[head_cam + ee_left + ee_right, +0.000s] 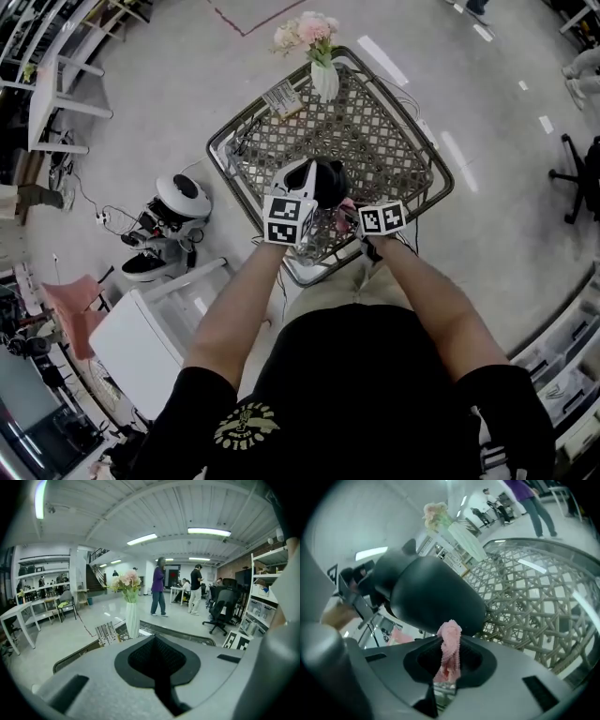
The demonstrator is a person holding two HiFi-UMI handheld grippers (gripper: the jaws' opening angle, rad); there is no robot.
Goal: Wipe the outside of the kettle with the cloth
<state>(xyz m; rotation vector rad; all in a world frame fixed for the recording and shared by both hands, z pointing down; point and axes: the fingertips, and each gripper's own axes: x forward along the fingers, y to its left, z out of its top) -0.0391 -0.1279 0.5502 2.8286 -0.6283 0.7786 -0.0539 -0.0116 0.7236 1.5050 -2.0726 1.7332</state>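
Observation:
A black kettle with a white part on its left hangs tilted over the near edge of the wicker table. My left gripper reaches it from the near left, jaws shut; its hold looks to be on the handle, which its own view hides. In the right gripper view the kettle's dark body fills the middle. My right gripper is shut on a pink cloth, whose top touches the kettle's underside. From above, the cloth shows as a pink scrap between the two marker cubes.
A white vase of pink flowers and a barcode card stand at the table's far edge. On the floor to the left sit a white machine and a white desk. Several people stand far off.

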